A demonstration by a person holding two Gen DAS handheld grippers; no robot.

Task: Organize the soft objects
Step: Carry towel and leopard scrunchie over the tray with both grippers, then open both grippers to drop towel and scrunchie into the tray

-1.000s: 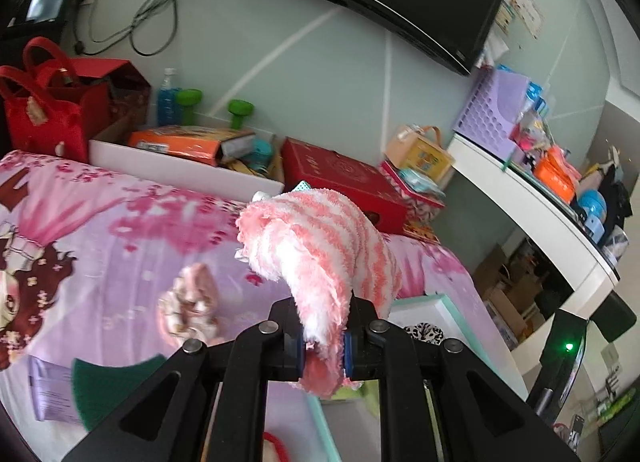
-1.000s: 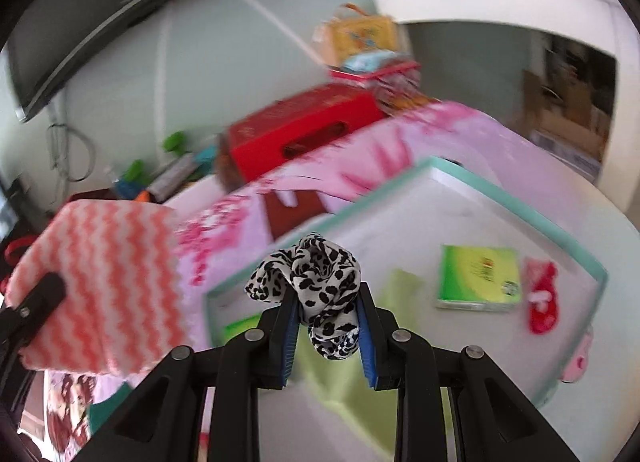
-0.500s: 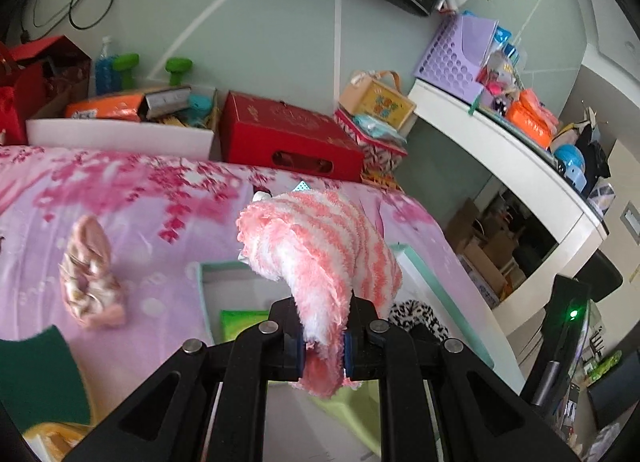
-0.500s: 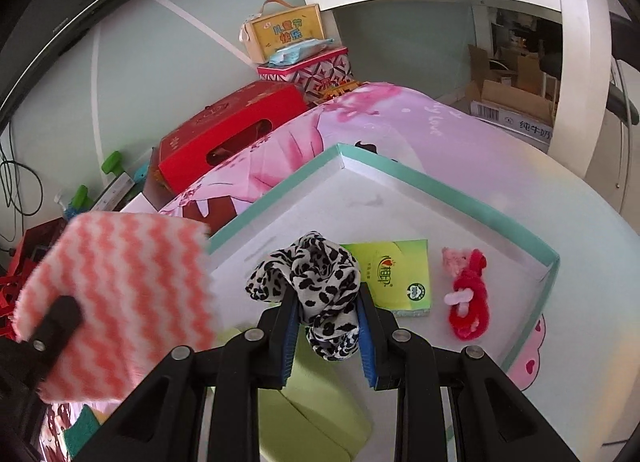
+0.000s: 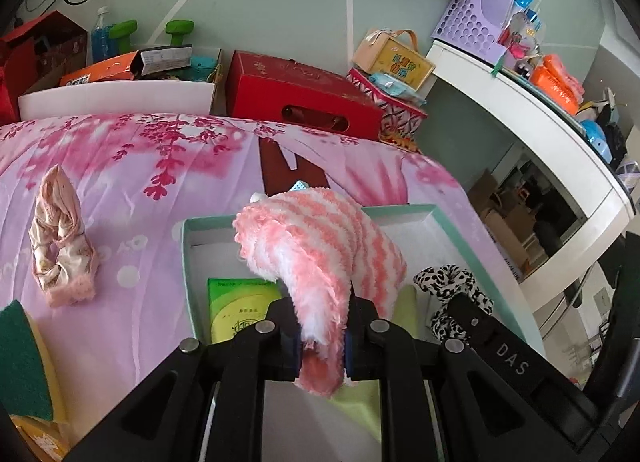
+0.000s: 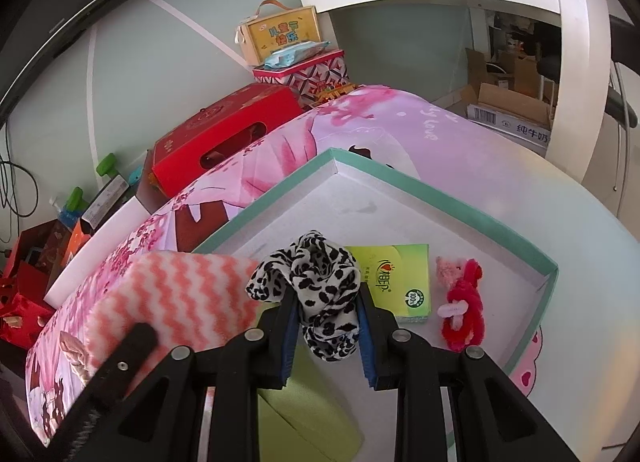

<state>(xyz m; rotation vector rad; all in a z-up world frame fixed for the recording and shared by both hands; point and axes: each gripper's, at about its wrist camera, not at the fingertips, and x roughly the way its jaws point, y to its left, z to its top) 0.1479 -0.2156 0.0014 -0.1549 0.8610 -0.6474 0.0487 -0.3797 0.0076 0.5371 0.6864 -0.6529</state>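
The jaws of the left gripper [image 5: 322, 336] are clamping a fluffy pink-and-white striped cloth [image 5: 320, 250], pinched low down so that most of it is bulging up and forward of the fingers, while the jaws of the right gripper [image 6: 327, 326] are clenching a black-and-white leopard-print scrunchie [image 6: 316, 286] by its lower fold, the ruffles spilling over the top. Both are hanging over the near end of a shallow white tray with a mint-green rim [image 6: 420, 181], which is sitting on a pink floral bedspread [image 5: 160, 165]; this looks like the collecting place, which would explain why both soft things are being carried over it together. Already lying in the tray are a green tissue packet [image 6: 400, 282], a red-and-pink plush toy [image 6: 460, 302] and a yellow-green cloth [image 6: 304, 414] under the grippers. The two loads are hanging close beside each other, so releasing them apart should be keeping them from piling up. A pale pink scrunchie [image 5: 60, 246] and a green-and-yellow sponge [image 5: 24, 362] are lying out on the bedspread left of the tray, probably waiting their turn.
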